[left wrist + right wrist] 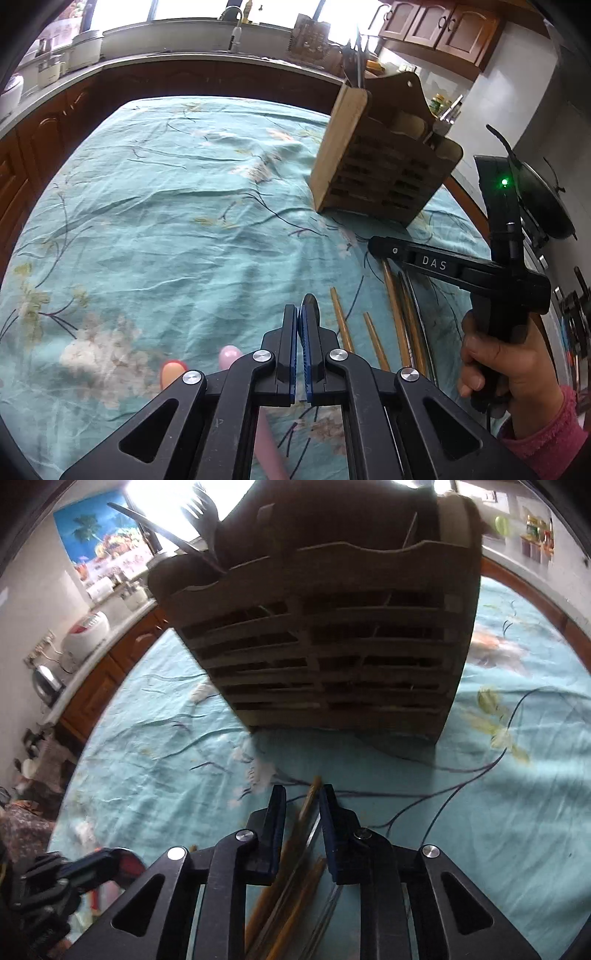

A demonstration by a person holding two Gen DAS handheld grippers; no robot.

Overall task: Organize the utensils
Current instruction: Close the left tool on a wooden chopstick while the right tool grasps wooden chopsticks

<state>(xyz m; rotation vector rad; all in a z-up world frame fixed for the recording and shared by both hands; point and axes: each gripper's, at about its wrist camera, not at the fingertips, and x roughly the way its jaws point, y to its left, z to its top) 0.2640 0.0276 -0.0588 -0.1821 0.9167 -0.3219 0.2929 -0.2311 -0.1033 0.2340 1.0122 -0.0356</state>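
only left view shows hand.

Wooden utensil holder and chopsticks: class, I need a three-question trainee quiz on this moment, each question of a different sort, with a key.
1. True or false: the left tongs are shut on a dark utensil.
2. Multiple choice: what lies between the fingers of the right tongs? A) wooden chopsticks B) a pink spoon C) nothing
3. Short answer: what already stands in the wooden utensil holder at its left end, seen from the right wrist?

Key
1. True; a dark rounded tip shows above the shut pads.
2. A; the jaws are open around them.
3. A fork among dark utensils.
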